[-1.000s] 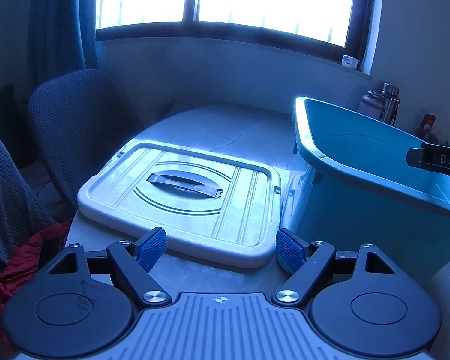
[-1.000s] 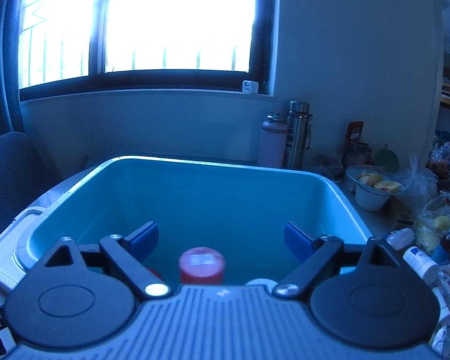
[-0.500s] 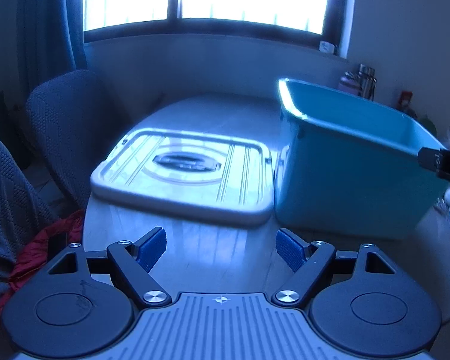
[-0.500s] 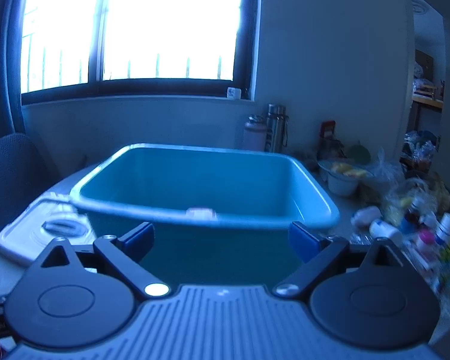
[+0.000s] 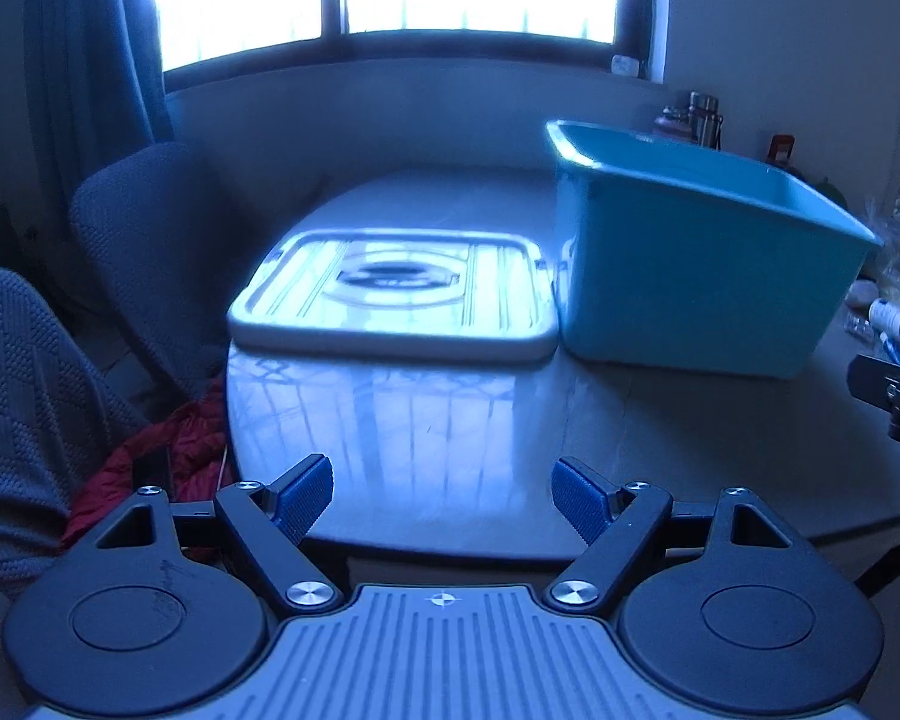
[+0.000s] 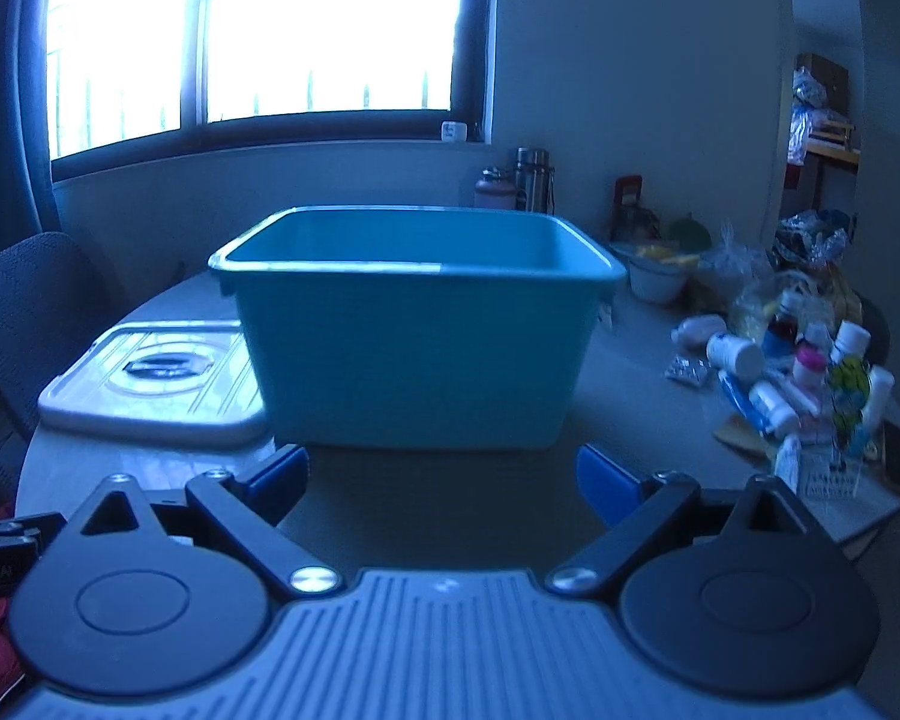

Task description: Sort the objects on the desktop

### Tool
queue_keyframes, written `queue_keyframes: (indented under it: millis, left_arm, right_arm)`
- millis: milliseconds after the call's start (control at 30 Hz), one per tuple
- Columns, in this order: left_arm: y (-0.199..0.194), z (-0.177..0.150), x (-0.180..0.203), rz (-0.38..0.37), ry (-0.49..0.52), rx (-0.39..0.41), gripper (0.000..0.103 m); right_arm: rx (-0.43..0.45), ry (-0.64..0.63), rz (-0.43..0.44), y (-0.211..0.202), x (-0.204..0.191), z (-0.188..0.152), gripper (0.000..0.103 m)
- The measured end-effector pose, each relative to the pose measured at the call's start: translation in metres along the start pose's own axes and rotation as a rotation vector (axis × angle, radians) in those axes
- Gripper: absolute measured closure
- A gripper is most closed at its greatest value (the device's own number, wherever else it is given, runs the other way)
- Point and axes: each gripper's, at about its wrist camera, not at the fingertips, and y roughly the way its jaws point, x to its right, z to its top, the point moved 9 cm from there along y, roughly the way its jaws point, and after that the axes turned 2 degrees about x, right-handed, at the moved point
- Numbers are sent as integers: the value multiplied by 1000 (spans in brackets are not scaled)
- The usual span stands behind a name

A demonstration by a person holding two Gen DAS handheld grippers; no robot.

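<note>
Both grippers have pulled back from the teal bin [image 6: 414, 348], which a second ago filled the right wrist view and now stands whole at twelve o'clock on the pale round table [image 5: 438, 420]. Its white lid [image 5: 393, 300] lies flat just beside it at nine o'clock. Loose bottles and tubes [image 6: 804, 372] crowd the table at three o'clock. Bright window [image 6: 258, 30], curtain and grey chair [image 5: 144, 252] lie beyond. Left gripper [image 5: 444, 498] and right gripper [image 6: 444, 477] both stand released, nothing between their blue pads.
</note>
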Motion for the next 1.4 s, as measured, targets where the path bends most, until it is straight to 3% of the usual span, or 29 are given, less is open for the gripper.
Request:
queue_keyframes:
  millis: [633,1167,1400]
  left_arm:
    - [-31,-2,-21,12,33,5,21]
    - [27,33,-78,98,48,-34,21]
    - [57,56,-90,82,58,-49,21]
  right_arm:
    - [-10,1,24,-30,-32,-14,6]
    - [-42,33,61,18,-94,-7,6]
    - [-78,58,68,46,-113,-2,6]
